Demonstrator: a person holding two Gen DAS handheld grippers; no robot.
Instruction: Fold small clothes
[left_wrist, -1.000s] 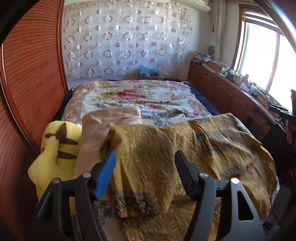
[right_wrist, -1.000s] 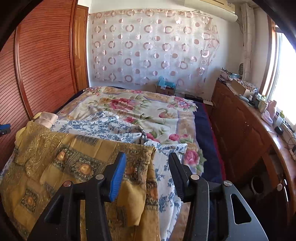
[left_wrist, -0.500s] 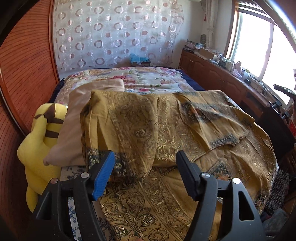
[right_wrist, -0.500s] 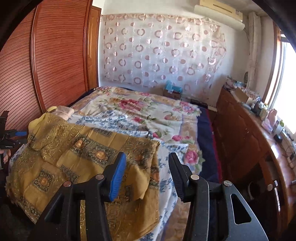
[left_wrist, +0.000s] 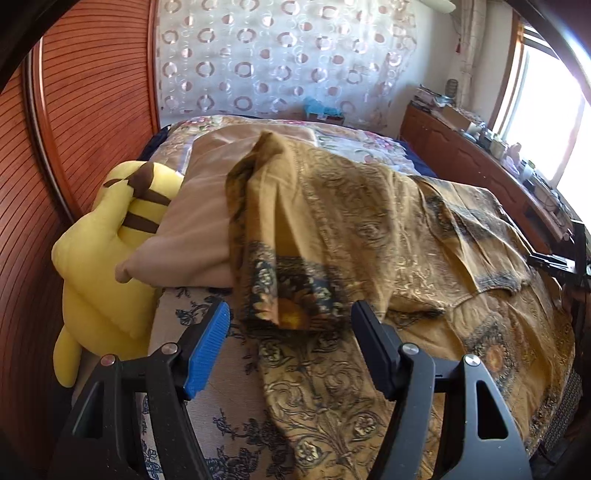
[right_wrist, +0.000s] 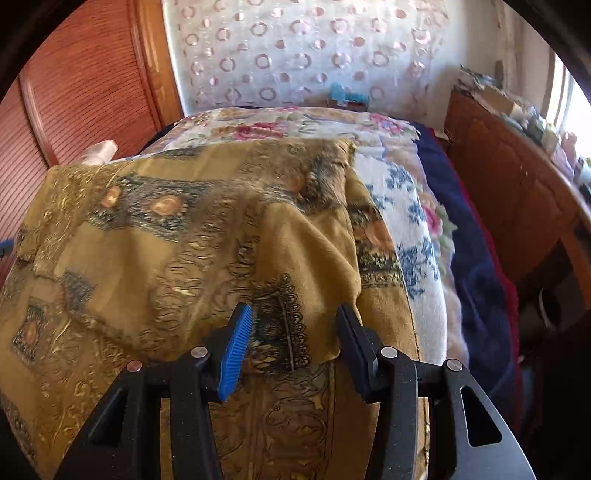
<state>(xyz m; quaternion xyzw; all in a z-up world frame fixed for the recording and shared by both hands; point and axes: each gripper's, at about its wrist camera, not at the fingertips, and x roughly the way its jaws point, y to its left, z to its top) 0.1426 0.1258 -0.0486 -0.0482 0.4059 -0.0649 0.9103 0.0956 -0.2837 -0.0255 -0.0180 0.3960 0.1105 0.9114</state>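
Observation:
A mustard garment with dark ornamental print (left_wrist: 369, 229) lies spread over the near part of the bed. In the left wrist view its left sleeve drapes off a pillow, and the dark hem ends just ahead of my left gripper (left_wrist: 290, 317). That gripper is open, its jaws wide apart on either side of the hem without touching it. In the right wrist view the same garment (right_wrist: 166, 229) fills the left half. Its right sleeve end (right_wrist: 288, 332) lies in the gap of my right gripper (right_wrist: 294, 314), which is open, with the pads not pressing the cloth.
A yellow plush toy (left_wrist: 107, 236) and a beige pillow (left_wrist: 195, 221) sit at the bed's left, against the wooden wardrobe (left_wrist: 85, 110). A floral blanket (right_wrist: 406, 206) covers the bed. A cluttered wooden cabinet (right_wrist: 509, 184) runs along the right under the window.
Both grippers have come down close to the garment, the right one sharply in the last half second. Each sleeve end now sits at its gripper's jaws. Jaw gaps look unchanged.

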